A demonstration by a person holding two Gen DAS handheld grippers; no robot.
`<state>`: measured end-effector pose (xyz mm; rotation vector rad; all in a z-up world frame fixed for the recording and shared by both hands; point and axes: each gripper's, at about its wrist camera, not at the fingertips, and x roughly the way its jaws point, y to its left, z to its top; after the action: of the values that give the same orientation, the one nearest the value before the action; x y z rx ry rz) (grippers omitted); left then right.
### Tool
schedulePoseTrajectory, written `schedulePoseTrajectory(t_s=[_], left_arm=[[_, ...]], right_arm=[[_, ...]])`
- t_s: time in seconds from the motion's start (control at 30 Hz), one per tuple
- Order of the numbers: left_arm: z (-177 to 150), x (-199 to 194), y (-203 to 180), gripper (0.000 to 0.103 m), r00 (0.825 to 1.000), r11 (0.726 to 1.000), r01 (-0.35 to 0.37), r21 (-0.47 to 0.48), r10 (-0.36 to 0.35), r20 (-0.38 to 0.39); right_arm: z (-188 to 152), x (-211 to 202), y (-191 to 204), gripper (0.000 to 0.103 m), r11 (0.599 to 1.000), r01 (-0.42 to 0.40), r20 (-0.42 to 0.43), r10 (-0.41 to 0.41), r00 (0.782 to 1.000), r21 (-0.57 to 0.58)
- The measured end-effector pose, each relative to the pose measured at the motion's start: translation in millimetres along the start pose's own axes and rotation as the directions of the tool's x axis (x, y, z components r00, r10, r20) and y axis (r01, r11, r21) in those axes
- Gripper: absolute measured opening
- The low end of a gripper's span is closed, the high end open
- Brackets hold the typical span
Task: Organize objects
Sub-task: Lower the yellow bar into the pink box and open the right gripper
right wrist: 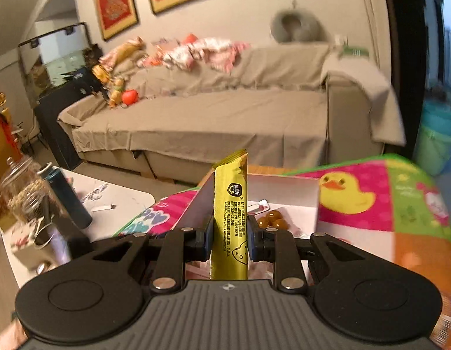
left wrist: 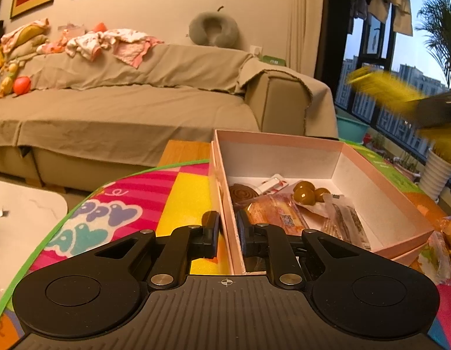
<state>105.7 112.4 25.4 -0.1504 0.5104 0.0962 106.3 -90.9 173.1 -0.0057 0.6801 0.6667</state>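
At the centre of the right wrist view, the right gripper (right wrist: 229, 240) is clamped on a yellow sachet (right wrist: 230, 204), which stands upright between the pads with most of its length above them. In the left wrist view the same sachet shows as a yellow blur at the upper right of the frame, above and to the right of the pink box (left wrist: 380, 186). The left gripper (left wrist: 227, 233) is narrowed onto the box's near left wall, one pad outside and one inside, seemingly steadying it on the colourful play mat (left wrist: 178, 192).

The likeliest trouble, as I judge it, is the sachet itself: it is thin and slick, gripped low, so a fast swing could let it pivot or slide out short of the box. The box already holds wrapped snacks (left wrist: 272, 213) and brown candies (left wrist: 307, 192) crowded toward the lower part of the frame; dropped from height, the sachet might bounce off the wrappers or catch on the rim. Pulling on the thin cardboard wall could also tilt or buckle the box.
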Motion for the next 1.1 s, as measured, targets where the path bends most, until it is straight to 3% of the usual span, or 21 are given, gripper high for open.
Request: schedulePoseTrajectory(t_s=[0.27,0.47,0.6,0.7,0.73,0.83,1.1], left_arm=[[-2,-1,2,0.016,1.000,1.000,0.006,-0.026,-0.005,0.016],[-2,-1,2,0.016,1.000,0.999,0.010,-0.033,-0.010,0.012],[-1,0,2,0.016,1.000,0.999,0.010,-0.033,-0.010,0.010],[0,1,1,0.016,1.000,1.000,0.008,-0.023,-0.008,-0.002],[1,1,1,0.016,1.000,1.000,0.007,-0.009,-0.007,-0.008],[6,3,-2,0.016,0.999,0.998,0.010,0.057,-0.008,-0.042],[13,8,-7,0.014,0.994,0.995,-0.014,0.103,0.025,-0.106]], right_arm=[[27,124,5,0.022,0.998,0.055,-0.126,-0.058,0.990,-0.028],[16,152,0,0.031,0.997,0.075,-0.168,-0.078,0.983,-0.023],[6,130,-9,0.035,0.996,0.091,-0.141,-0.093,0.986,-0.022],[0,98,-20,0.046,0.995,0.096,-0.096,-0.097,0.991,-0.021],[-3,85,-24,0.051,0.995,0.102,-0.081,-0.104,0.991,-0.018],[-17,48,-36,0.054,0.987,0.158,-0.030,-0.159,0.987,-0.021],[-85,-46,-70,0.074,0.933,0.358,0.094,-0.361,0.928,0.042]])
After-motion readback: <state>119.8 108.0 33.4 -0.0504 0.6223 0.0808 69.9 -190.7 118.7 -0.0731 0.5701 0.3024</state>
